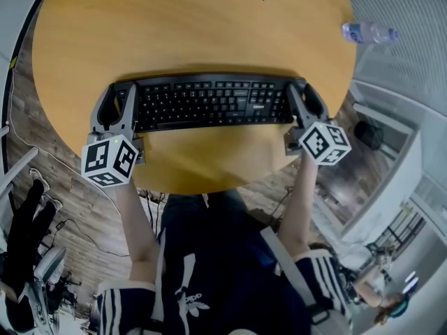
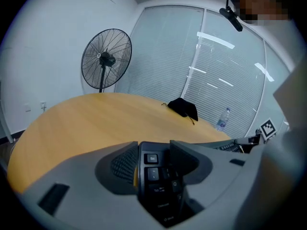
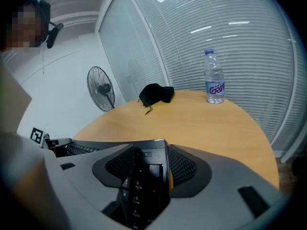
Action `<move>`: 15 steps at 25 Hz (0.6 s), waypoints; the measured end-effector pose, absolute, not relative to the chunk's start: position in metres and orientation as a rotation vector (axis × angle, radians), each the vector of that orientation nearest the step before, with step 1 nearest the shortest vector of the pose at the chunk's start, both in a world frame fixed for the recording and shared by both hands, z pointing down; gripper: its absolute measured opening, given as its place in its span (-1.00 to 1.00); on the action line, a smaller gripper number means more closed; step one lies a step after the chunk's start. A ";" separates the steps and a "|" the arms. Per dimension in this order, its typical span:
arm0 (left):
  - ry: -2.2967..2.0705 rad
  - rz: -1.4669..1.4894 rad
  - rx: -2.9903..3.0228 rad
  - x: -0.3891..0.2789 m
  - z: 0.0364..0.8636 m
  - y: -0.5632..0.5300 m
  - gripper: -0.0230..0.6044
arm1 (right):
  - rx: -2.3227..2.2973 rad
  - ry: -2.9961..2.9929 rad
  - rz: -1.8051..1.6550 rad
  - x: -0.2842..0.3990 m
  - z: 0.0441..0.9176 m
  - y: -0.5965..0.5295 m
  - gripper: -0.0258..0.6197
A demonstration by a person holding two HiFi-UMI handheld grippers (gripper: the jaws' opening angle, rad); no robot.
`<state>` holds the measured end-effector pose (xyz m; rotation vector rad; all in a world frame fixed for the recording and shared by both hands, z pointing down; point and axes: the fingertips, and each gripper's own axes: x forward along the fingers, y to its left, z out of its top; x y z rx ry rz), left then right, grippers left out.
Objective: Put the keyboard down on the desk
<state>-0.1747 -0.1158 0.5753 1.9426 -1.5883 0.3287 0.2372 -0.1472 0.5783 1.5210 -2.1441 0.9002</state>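
Note:
A black keyboard (image 1: 209,103) stretches across the near part of the round wooden desk (image 1: 188,26) in the head view. My left gripper (image 1: 124,107) is shut on its left end, where the Esc key end of the keyboard (image 2: 156,176) fills the space between the jaws. My right gripper (image 1: 299,103) is shut on the right end, with the number-pad end of the keyboard (image 3: 141,181) pinched between the jaws. Whether the keyboard rests on the desk or hangs just above it I cannot tell.
A water bottle (image 3: 214,78) stands at the desk's far right edge. A black pouch (image 3: 156,94) with a cord lies at the far side. A standing fan (image 2: 105,59) is beyond the desk by the white wall. Window blinds (image 3: 230,28) line the room behind.

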 end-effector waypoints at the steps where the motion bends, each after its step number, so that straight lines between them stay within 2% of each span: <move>1: -1.587 0.334 1.934 -0.175 0.577 -0.116 -0.30 | 1.518 -2.140 0.900 0.237 0.579 -0.148 -0.24; 15: -1.613 0.444 1.859 -0.173 0.593 -0.117 -0.30 | 1.536 -2.077 0.983 0.242 0.600 -0.146 -0.24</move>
